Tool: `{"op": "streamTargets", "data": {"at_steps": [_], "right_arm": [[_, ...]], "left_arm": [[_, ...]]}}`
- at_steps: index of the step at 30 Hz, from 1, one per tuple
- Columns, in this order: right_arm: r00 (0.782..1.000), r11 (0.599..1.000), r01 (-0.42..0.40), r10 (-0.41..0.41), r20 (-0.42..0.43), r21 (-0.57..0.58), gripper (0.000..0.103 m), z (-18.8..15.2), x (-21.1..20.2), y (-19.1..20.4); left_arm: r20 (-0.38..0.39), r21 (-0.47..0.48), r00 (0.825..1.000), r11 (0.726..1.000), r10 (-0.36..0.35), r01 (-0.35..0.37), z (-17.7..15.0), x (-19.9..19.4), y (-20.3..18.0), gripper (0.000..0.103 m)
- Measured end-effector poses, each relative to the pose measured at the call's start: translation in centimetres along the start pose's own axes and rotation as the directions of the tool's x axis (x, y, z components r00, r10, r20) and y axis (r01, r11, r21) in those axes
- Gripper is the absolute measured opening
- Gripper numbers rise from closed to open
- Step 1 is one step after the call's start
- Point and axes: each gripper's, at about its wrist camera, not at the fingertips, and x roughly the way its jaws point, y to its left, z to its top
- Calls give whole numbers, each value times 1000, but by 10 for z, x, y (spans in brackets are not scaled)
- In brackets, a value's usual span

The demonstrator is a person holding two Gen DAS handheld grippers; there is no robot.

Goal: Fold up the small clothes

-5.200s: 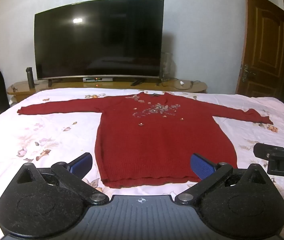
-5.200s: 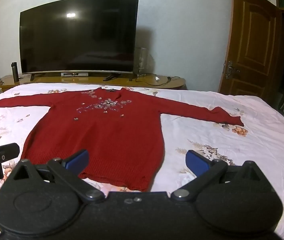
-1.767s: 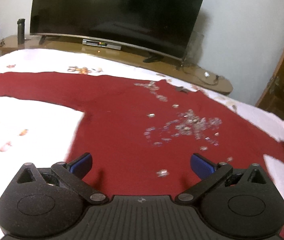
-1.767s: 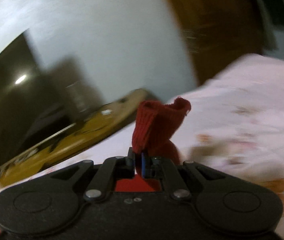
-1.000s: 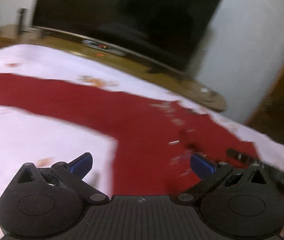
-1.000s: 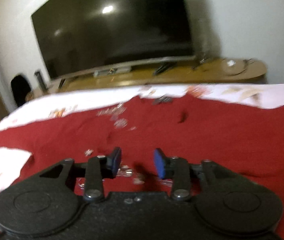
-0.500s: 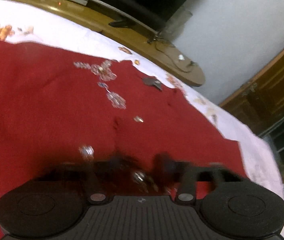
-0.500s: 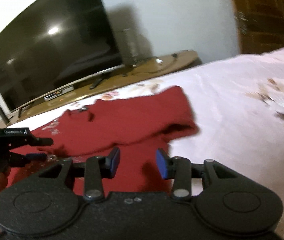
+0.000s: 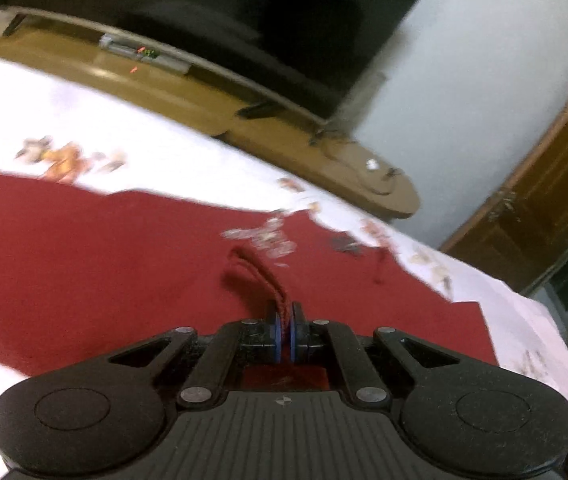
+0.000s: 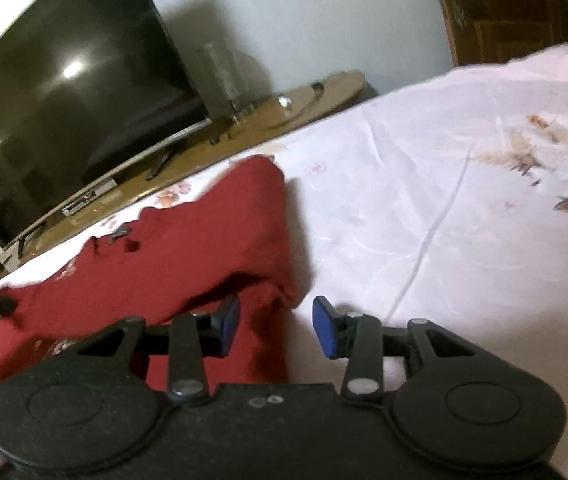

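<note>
On the bed with the white floral sheet (image 10: 423, 208) lies the red knitted sweater with sequin trim (image 9: 84, 256), its right sleeve folded over the body. Left hand-held gripper (image 9: 286, 328): blue pads pressed together, pinching a raised ridge of the sweater's knit. Right hand-held gripper (image 10: 276, 326): pads spread, straddling the sweater's right edge. Bare sheet extends rightward; beyond the far bed edge stand a wooden TV stand (image 10: 284, 114) and a black television (image 10: 64, 92).
</note>
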Motion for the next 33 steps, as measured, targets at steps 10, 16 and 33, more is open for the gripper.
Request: {"op": "streamTargets", "data": {"at_steps": [10,16,33], "right_arm": [[1000,1000,1,-1,-15,-17,9,6,19,-3],[998,992,58,-58,1,-116,7,-5,24,2],[994,978,-54,72,82,-203,24,32,30,7]], "left_arm": [[42,18,999,1000,12,-13,0,0,23,4],[-7,27,997,996,83,-82,-17,15,35,4],[98,214,994,975,42,-63,-5,14,-16,4]]}}
